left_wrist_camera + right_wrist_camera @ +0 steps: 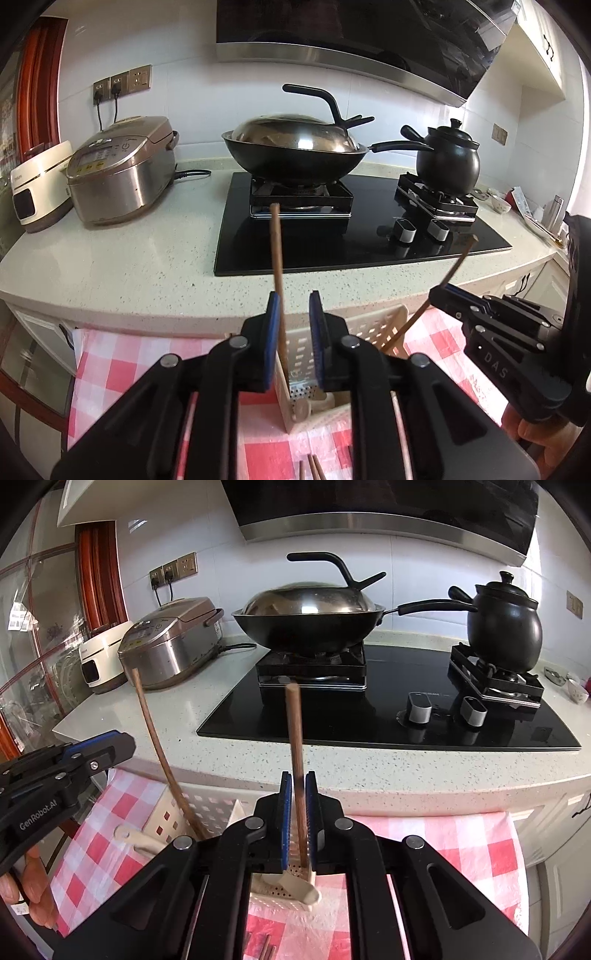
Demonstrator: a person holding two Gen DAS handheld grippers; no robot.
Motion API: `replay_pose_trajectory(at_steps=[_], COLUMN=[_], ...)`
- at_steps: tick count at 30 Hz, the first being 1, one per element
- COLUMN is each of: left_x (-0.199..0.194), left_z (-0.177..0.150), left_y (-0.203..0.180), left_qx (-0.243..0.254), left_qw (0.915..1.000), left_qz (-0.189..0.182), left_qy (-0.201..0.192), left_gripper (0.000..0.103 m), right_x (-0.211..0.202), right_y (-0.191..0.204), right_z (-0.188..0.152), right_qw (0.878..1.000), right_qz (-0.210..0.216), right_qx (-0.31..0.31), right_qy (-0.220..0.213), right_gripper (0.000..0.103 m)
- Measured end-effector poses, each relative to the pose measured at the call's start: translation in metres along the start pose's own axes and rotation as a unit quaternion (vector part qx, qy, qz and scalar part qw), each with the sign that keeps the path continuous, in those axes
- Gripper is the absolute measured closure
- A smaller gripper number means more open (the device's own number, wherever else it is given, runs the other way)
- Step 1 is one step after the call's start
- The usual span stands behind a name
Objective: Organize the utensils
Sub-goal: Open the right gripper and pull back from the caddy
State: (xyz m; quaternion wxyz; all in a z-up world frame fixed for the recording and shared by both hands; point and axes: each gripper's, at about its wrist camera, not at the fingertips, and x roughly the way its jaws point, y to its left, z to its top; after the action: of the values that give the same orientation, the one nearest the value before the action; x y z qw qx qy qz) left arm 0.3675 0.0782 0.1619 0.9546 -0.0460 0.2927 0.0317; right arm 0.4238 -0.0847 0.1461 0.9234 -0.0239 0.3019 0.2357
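Observation:
A cream perforated utensil holder (306, 350) stands on a red-checked cloth (110, 369), with a cream spoon (303, 408) inside. My left gripper (295, 310) is open; a brown chopstick (276, 258) stands in the holder against its left pad. My right gripper (297, 790) is shut on a second brown chopstick (295, 738), whose lower end is in the holder (207, 808). In the left wrist view the right gripper (443, 291) holds this chopstick (454, 266). In the right wrist view the left gripper (118, 742) is beside the first chopstick (155, 738). More chopsticks (314, 470) lie on the cloth.
Behind the cloth runs a speckled countertop (129, 258) with a black gas hob (369, 240), a lidded wok (295, 144), a black clay pot (448, 158), a silver rice cooker (122, 170) and a white appliance (37, 188). Small bowls (500, 203) sit at far right.

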Motion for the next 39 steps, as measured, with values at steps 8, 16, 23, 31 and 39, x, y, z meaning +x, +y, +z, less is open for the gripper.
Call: replay_pose_trajectory(at_steps=[8, 16, 23, 31, 39], left_x=[-0.061, -0.125, -0.169, -0.176, -0.150], left_z=[-0.043, -0.137, -0.201, -0.238, -0.246], left_y=[0.007, 0.005, -0.014, -0.013, -0.012], left_qx=[-0.033, -0.050, -0.019, -0.021, 0.007], left_qw=[0.9992, 0.9981, 0.9983, 0.9991, 0.9986], left_qz=[0.002, 0.036, 0.053, 0.032, 0.015], left_qy=[-0.023, -0.009, -0.011, 0.016, 0.050], left_gripper=[0.060, 0.059, 0.054, 0.044, 0.062], right_x=[-0.057, -0.128, -0.176, -0.180, -0.143], right_y=[-0.009, 0.000, 0.022, 0.024, 0.031], right_z=[-0.042, -0.123, -0.197, -0.251, -0.261], right_qw=[0.999, 0.999, 1.000, 0.999, 0.997], right_qz=[-0.018, -0.020, -0.021, -0.034, -0.043], right_qx=[0.011, 0.024, 0.004, 0.004, 0.000], right_qy=[-0.024, -0.022, -0.011, 0.029, 0.058], right_gripper=[0.058, 0.046, 0.038, 0.034, 0.034])
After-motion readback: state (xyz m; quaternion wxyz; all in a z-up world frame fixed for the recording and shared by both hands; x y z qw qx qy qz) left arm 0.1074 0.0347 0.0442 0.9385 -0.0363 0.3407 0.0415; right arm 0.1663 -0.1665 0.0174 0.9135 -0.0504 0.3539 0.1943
